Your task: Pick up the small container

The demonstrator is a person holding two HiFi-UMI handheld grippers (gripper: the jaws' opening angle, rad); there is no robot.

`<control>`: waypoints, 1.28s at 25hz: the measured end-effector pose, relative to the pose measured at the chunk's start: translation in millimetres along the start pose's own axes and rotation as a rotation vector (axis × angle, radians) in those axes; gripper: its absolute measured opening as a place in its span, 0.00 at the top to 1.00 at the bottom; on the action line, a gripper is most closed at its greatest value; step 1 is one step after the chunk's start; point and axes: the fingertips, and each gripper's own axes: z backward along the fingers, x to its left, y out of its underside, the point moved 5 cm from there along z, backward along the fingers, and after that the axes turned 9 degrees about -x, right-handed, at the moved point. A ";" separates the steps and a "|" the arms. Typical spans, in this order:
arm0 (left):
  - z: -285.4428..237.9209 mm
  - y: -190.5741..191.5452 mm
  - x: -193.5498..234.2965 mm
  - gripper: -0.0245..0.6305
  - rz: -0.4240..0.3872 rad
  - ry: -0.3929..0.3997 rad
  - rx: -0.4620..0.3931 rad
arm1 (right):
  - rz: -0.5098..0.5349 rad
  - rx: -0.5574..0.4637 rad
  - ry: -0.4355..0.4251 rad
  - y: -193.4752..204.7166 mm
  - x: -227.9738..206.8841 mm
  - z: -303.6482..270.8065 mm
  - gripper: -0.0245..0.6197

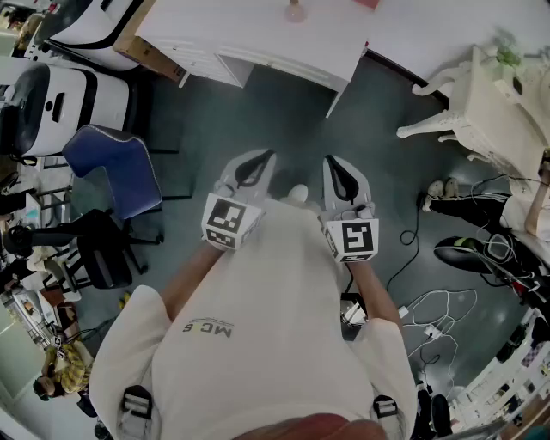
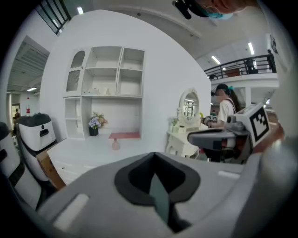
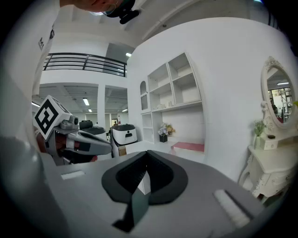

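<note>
Pink small container [image 2: 115,145], tiny overhead, clearer past left claw [image 2: 158,186].

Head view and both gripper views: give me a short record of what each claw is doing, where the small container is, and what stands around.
left claw: left gripper shut, nothing between the jaws
right claw: right gripper shut, nothing held
position: both in front of the person's chest, above the floor
small container: pinkish, standing on the white table ahead, untouched
left side: blue chair
right side: white dressing table
</note>
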 end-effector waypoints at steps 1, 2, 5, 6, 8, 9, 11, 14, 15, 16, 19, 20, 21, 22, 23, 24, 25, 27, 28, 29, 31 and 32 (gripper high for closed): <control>-1.2 -1.9 0.5 0.96 0.003 -0.002 -0.003 | -0.001 0.001 0.002 1.1 -0.9 -0.4 0.97; -2.1 -3.3 0.9 0.96 0.006 -0.004 -0.005 | -0.001 0.003 0.003 2.1 -1.5 -0.8 0.97; -2.1 -2.5 1.3 0.96 0.019 -0.001 -0.010 | 0.002 0.017 -0.001 4.6 -0.5 -1.4 0.97; -2.1 -1.6 1.1 0.96 0.021 0.000 -0.010 | 0.001 0.018 -0.003 4.5 -0.3 -1.3 0.97; -3.8 -0.8 0.8 0.96 0.020 0.003 -0.004 | -0.008 0.003 -0.006 4.0 -2.3 -0.9 0.97; -5.1 -0.6 0.8 0.96 0.019 0.003 0.001 | -0.015 -0.007 -0.007 4.1 -3.5 -0.5 0.97; -7.0 -1.1 1.1 0.96 0.021 0.005 0.006 | -0.033 -0.014 -0.005 5.4 -4.1 1.0 0.97; -10.8 -2.2 1.6 0.96 0.032 0.005 0.008 | -0.035 -0.005 -0.002 9.2 -4.9 2.4 0.97; -12.1 -2.0 2.2 0.96 0.033 0.005 0.011 | -0.035 -0.002 0.000 10.7 -5.7 2.1 0.97; -12.9 -0.9 3.1 0.96 0.033 0.008 0.015 | -0.037 0.001 0.003 12.0 -6.4 1.6 0.97; -16.7 4.9 8.0 0.96 0.039 0.019 0.032 | -0.041 0.015 0.019 14.9 -11.1 -2.7 0.97; -19.8 6.0 11.0 0.96 0.042 0.018 0.038 | -0.040 0.022 0.024 16.6 -13.9 -5.8 0.97; -23.2 7.0 15.2 0.96 0.046 0.014 0.044 | -0.041 0.033 0.032 18.7 -16.8 -10.0 0.97; -26.1 7.9 20.7 0.96 0.052 0.009 0.047 | -0.042 0.044 0.042 20.7 -19.2 -15.1 0.97; -28.8 7.8 27.2 0.96 0.058 0.003 0.047 | -0.042 0.052 0.049 22.1 -20.9 -21.1 0.97; -32.2 6.5 34.8 0.96 0.064 -0.001 0.043 | -0.037 0.053 0.053 22.6 -22.8 -28.7 0.97; -37.3 4.5 43.3 0.96 0.071 -0.005 0.038 | -0.029 0.052 0.055 22.5 -26.1 -38.0 0.97; -52.7 2.4 61.4 0.96 0.085 -0.013 0.032 | -0.020 0.058 0.062 22.7 -37.8 -60.1 0.97; -62.0 2.7 71.1 0.96 0.094 -0.017 0.033 | -0.019 0.064 0.063 23.6 -44.9 -72.3 0.97; -72.0 3.3 81.6 0.96 0.101 -0.018 0.036 | -0.015 0.072 0.063 25.1 -51.8 -85.3 0.97; -92.7 2.7 105.2 0.96 0.105 -0.013 0.043 | 0.010 0.105 0.070 26.9 -64.0 -112.7 0.97; -102.4 1.2 118.0 0.96 0.105 -0.009 0.045 | 0.026 0.123 0.077 26.8 -69.1 -126.9 0.97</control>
